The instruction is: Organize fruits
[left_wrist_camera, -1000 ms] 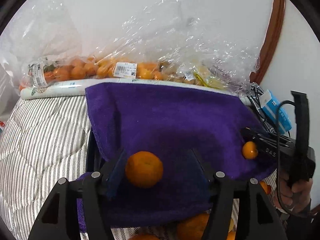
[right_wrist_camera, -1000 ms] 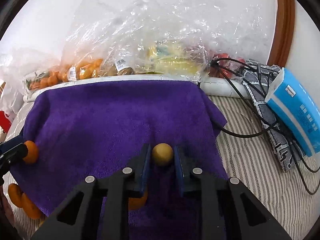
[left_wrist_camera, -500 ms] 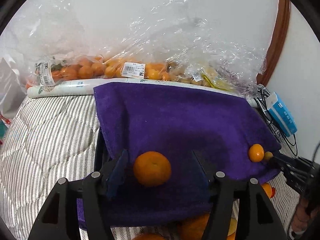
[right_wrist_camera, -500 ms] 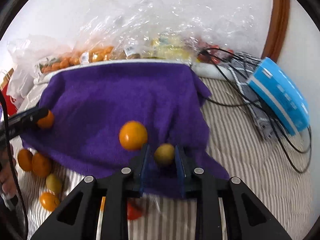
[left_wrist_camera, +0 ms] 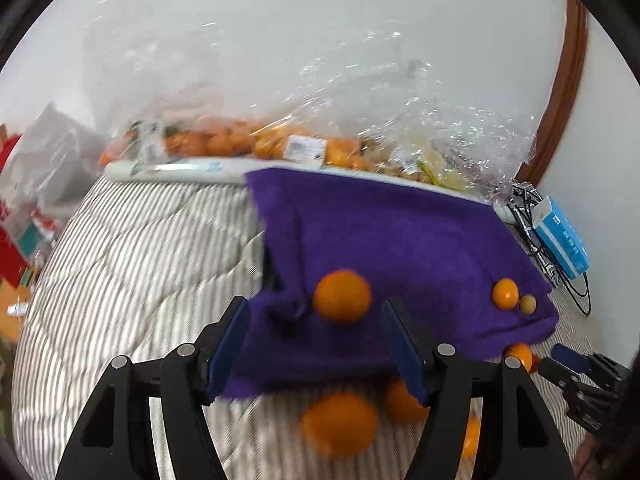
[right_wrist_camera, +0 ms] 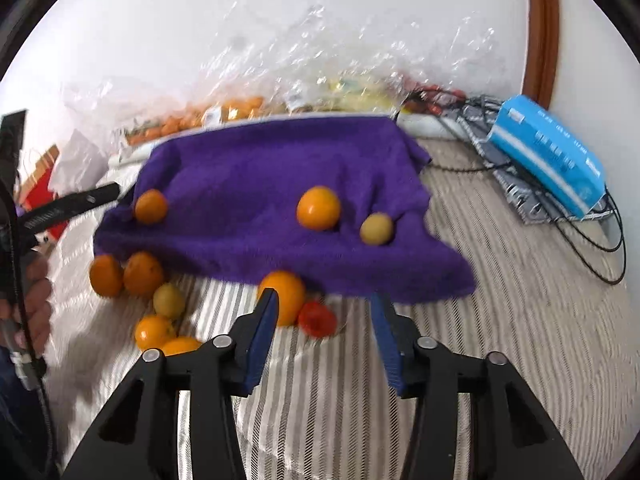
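Note:
A purple towel [left_wrist_camera: 392, 240] [right_wrist_camera: 260, 184] lies on a striped bed cover. An orange [left_wrist_camera: 341, 296] [right_wrist_camera: 150, 206] rests on its near left part. Another orange [right_wrist_camera: 318, 208] [left_wrist_camera: 505, 294] and a small yellow-green fruit [right_wrist_camera: 376, 229] [left_wrist_camera: 527, 304] rest near its right corner. My left gripper [left_wrist_camera: 316, 340] is open and empty, just short of the first orange. My right gripper [right_wrist_camera: 324, 316] is open and empty, back from the towel's edge. Several loose oranges [right_wrist_camera: 124, 274], a yellow-green fruit [right_wrist_camera: 169, 301] and a red tomato [right_wrist_camera: 317, 319] lie on the cover in front of the towel.
Clear plastic bags of oranges [left_wrist_camera: 248, 144] [right_wrist_camera: 224, 112] and other fruit line the wall behind the towel. A blue tissue pack [right_wrist_camera: 552, 156] [left_wrist_camera: 562, 240] and black cables [right_wrist_camera: 592, 240] lie at the right. The striped cover [left_wrist_camera: 140, 260] spreads to the left.
My right gripper opened, let go of the yellow-green fruit on the towel beside an orange, and pulled back. My left gripper drew back from its orange.

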Motion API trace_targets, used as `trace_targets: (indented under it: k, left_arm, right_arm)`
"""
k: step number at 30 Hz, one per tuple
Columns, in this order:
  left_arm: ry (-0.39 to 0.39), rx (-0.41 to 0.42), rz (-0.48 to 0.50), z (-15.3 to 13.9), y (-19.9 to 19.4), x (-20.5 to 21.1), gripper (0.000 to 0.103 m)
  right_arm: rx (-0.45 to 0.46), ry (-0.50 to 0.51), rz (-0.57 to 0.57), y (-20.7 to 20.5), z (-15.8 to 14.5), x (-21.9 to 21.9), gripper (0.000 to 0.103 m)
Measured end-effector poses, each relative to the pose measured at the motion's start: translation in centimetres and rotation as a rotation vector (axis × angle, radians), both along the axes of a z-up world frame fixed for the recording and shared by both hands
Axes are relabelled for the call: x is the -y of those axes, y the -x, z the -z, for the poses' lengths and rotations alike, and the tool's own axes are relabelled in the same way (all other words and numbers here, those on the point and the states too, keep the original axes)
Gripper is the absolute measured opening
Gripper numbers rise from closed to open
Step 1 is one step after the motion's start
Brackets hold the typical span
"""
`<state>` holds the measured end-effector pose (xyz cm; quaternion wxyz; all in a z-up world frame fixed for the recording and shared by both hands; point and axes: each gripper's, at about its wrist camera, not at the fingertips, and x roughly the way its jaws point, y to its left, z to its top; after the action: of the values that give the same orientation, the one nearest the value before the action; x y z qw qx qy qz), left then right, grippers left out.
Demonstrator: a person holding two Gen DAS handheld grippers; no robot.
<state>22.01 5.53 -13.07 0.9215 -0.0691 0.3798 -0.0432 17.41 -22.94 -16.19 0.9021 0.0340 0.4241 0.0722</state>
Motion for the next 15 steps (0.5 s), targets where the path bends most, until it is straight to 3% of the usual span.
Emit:
trace_targets:
  k: [5, 15]
  left_arm:
    - [0.016, -0.034, -0.026, 0.5, 2.5, -2.1, 0.066]
    - [0.015, -0.068, -0.041, 1.6, 6.4, -3.2, 0.067]
  right_arm:
    - [0.015, -0.002, -0.032, 0.1, 1.0, -0.7, 0.038]
    - [0.031, 0.107, -0.148, 0.4, 1.9, -1.8, 0.039]
